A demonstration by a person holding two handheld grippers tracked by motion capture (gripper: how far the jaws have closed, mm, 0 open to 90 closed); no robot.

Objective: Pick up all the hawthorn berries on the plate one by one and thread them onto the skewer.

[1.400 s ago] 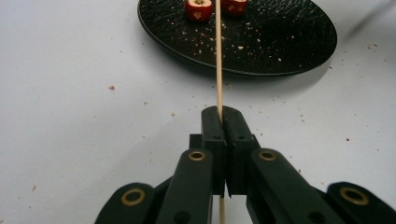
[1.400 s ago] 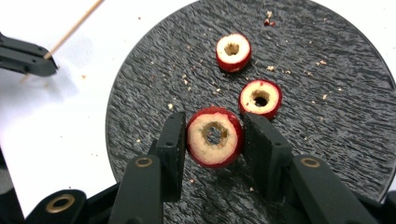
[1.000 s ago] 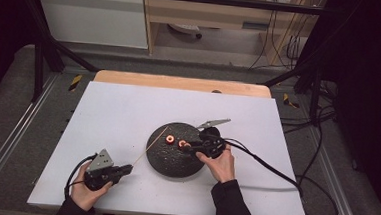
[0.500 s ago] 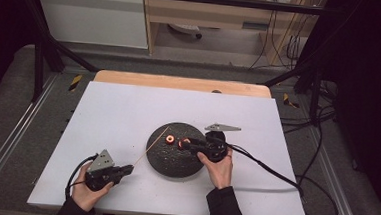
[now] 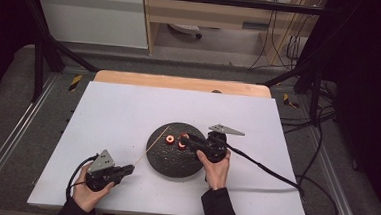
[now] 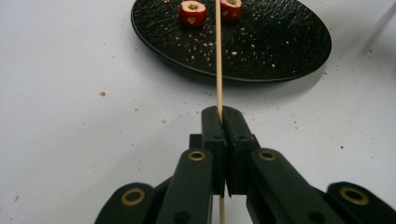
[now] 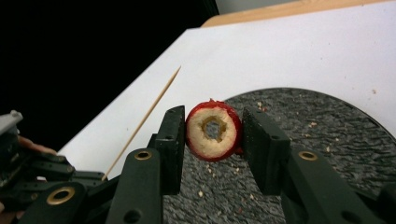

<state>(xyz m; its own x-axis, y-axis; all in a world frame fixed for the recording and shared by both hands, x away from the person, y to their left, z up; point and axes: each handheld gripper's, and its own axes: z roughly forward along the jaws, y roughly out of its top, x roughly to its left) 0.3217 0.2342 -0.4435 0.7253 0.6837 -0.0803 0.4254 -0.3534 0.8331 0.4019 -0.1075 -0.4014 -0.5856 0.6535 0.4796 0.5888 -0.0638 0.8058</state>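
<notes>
- The black plate (image 5: 173, 159) sits on the white table (image 5: 128, 113), and I place everything else by it.
- The left gripper (image 5: 124, 170) rests on the table off the plate's near-left edge, in the person's left hand (image 5: 89, 194).
- Its jaws are pressed together on a thin wooden skewer (image 6: 218, 60); in the left gripper view the stick runs straight up from between them.
- The skewer slants from the gripper up over the plate's left rim, its pointed tip ending above the plate's far-left part.
- On the plate's far half sit two red fruit slices, cored rings with pale flesh.
- One slice (image 5: 170, 140) lies free on the plate, just beside the skewer's tip.
- The other slice (image 7: 214, 130) stands on edge between the jaws of the right gripper (image 7: 212, 140), its hollow centre facing the camera.
- The left jaw touches that slice's skin; the right jaw looks to be just at its skin, so the jaws stand narrow around it, and I cannot tell how firmly they press.
- The right gripper comes over the plate's right rim, held by the right hand (image 5: 217, 166).
- Crumbs speckle the plate and the table near it.
</notes>
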